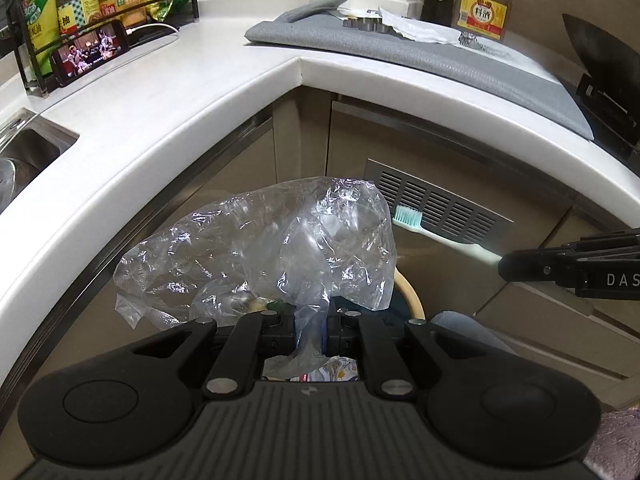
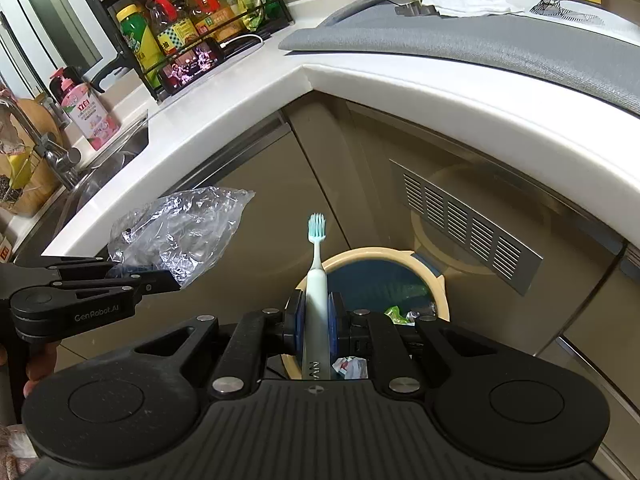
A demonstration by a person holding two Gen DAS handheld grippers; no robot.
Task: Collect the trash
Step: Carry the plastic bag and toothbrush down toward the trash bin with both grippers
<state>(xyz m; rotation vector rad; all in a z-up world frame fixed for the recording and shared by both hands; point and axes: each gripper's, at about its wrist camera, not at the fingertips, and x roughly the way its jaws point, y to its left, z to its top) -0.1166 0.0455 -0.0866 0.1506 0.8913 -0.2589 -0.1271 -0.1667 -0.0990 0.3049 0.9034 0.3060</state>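
1. Left tool [image 1: 311, 334] pinches a clear plastic bag [image 1: 260, 248] above the bin [image 2: 436, 280] — poised for dropping.
2. Right tool [image 2: 316, 326] clamps a toothbrush [image 2: 316, 280] upright over the same bin, below the bench [image 2: 248, 112].

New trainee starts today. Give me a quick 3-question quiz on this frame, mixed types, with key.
1. True or false: the left claw is open, with nothing in it.
2. What does the right claw hold? A) sponge B) toothbrush C) bottle
3. Fill in: the toothbrush's bristles point ____ from the claw.

Key:
1. False: it is shut on the clear plastic bag.
2. B: the toothbrush, gripped by its handle above the trash bin.
3. Away.
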